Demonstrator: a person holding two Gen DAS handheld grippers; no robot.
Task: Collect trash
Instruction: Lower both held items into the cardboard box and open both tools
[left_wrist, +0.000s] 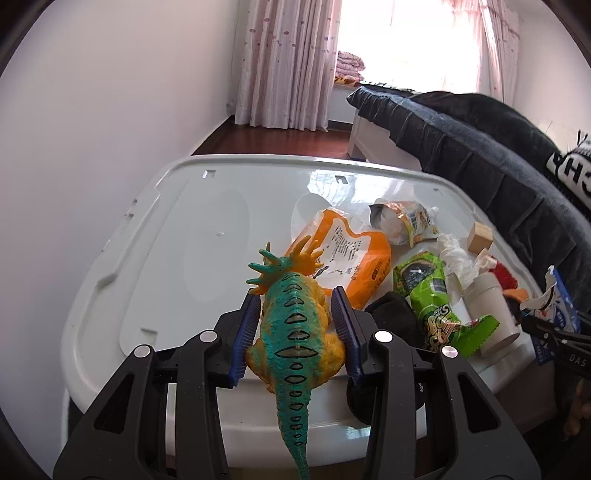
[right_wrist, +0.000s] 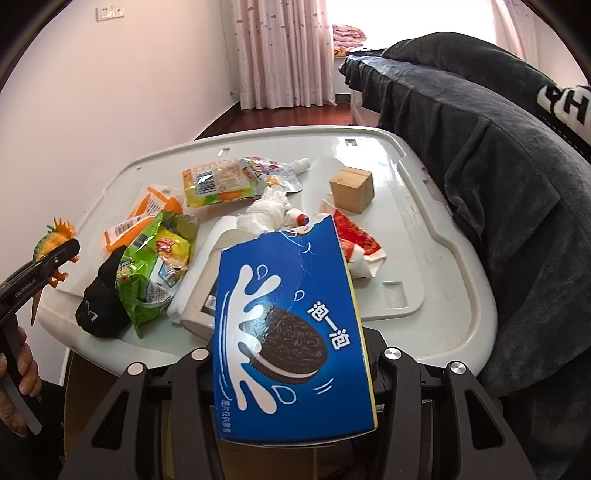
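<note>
Trash lies heaped on the white plastic lid (right_wrist: 424, 236) that serves as my work surface, filling the middle of the right wrist view: a green snack bag (right_wrist: 155, 273), an orange wrapper (right_wrist: 142, 218), a spouted drink pouch (right_wrist: 236, 179), crumpled tissue (right_wrist: 267, 212), a red packet (right_wrist: 360, 236) and a black sock (right_wrist: 101, 299), with a wooden block (right_wrist: 351, 188) behind them. My right gripper (right_wrist: 291, 369) is clamped on a torn blue cookie box (right_wrist: 291, 332), held upright near the lid's front edge, I judge so it can be carried off; its face shows a sandwich cookie in a milk splash and the characters 泡一泡. My left gripper (left_wrist: 295, 328) has its blue pads pressed to the flanks of a toy dinosaur (left_wrist: 293, 328), tail toward the camera, probably to sort it apart from the rubbish. At the left edge, that gripper's arm reads "GenRobot.AI".
</note>
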